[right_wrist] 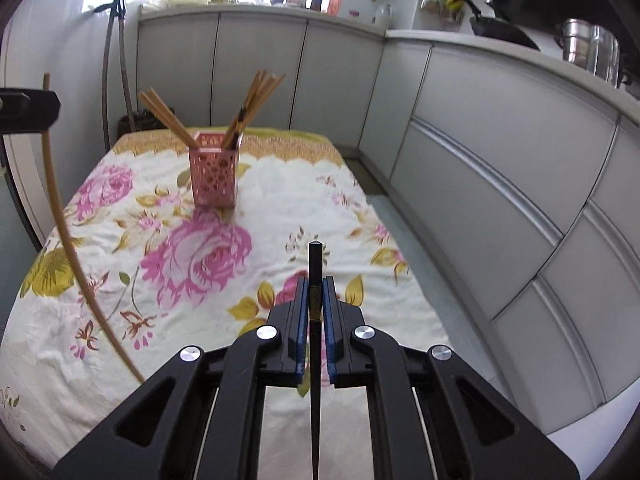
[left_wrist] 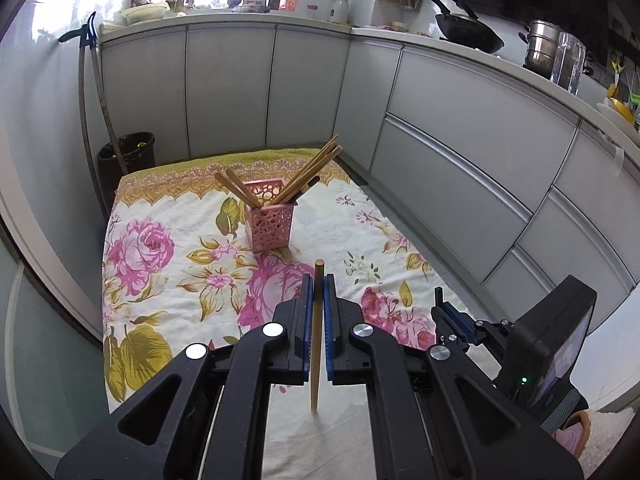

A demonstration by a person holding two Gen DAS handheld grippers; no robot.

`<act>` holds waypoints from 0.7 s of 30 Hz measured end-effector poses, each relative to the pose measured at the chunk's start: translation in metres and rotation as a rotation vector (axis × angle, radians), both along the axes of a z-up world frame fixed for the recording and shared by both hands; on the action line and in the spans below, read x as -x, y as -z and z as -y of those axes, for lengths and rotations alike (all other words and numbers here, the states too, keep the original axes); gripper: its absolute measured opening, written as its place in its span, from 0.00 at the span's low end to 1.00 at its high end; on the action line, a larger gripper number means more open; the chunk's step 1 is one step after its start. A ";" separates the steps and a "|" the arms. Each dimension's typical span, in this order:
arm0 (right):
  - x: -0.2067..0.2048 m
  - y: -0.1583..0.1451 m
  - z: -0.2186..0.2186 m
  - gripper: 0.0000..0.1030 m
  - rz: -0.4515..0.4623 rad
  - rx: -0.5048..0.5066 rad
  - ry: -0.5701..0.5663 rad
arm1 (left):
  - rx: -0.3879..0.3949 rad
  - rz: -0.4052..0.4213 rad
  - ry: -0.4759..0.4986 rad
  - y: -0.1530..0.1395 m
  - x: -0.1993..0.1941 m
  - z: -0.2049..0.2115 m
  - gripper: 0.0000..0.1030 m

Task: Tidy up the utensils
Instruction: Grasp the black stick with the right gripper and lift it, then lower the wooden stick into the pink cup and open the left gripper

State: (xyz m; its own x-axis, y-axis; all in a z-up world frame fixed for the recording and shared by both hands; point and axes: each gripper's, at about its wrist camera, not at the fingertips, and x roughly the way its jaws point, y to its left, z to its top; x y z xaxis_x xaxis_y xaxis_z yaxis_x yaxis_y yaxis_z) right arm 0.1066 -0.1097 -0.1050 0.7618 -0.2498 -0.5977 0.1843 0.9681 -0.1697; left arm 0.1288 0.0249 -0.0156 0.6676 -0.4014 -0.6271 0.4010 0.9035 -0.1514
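Left wrist view: left gripper [left_wrist: 319, 285] clamped on a tan wooden chopstick [left_wrist: 317, 344], blue pads [left_wrist: 309, 308] pressed against both sides of it, blunt end poking up past the fingertips at 12 o'clock, tapered tip hanging down toward 6 o'clock above the floral tablecloth [left_wrist: 160, 280]. Further out toward 12 o'clock, standing upright on the cloth, a pink perforated holder [left_wrist: 267, 224] with more tan chopsticks [left_wrist: 316, 168] fanned out of it, one bunch leaning to 1 o'clock, another to 11 o'clock, and one dark one among them. At 3 o'clock, the right gripper [left_wrist: 439, 300] seen from the side, well apart from the holder, its black body and a small green light visible.

Right wrist view: right gripper [right_wrist: 315, 294] closed around a black chopstick [right_wrist: 315, 380] with a brass-coloured band sitting between the blue pads [right_wrist: 329, 308], square top sticking up at 12 o'clock, thin tip running down to 6 o'clock. Same pink perforated holder [right_wrist: 214, 172] at 11 o'clock, upright on the floral tablecloth [right_wrist: 280, 200]. At 9 o'clock, part of the left gripper [right_wrist: 30, 112] and its tan wooden chopstick [right_wrist: 60, 216], bent into a curve by the lens.

Grey cabinet fronts [right_wrist: 480, 140] behind the table, a black wok [left_wrist: 468, 28] and a steel pot [left_wrist: 540, 48] on the counter. No readable writing, brand or label anywhere
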 end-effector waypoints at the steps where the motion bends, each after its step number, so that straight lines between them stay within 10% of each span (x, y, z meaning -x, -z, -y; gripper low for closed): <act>1: -0.001 -0.017 0.002 0.07 0.042 0.009 -0.016 | 0.008 0.009 -0.007 -0.004 0.001 0.002 0.04; 21: -0.022 -0.125 0.023 0.07 0.270 0.005 -0.099 | 0.030 0.212 -0.125 -0.096 -0.004 0.018 0.04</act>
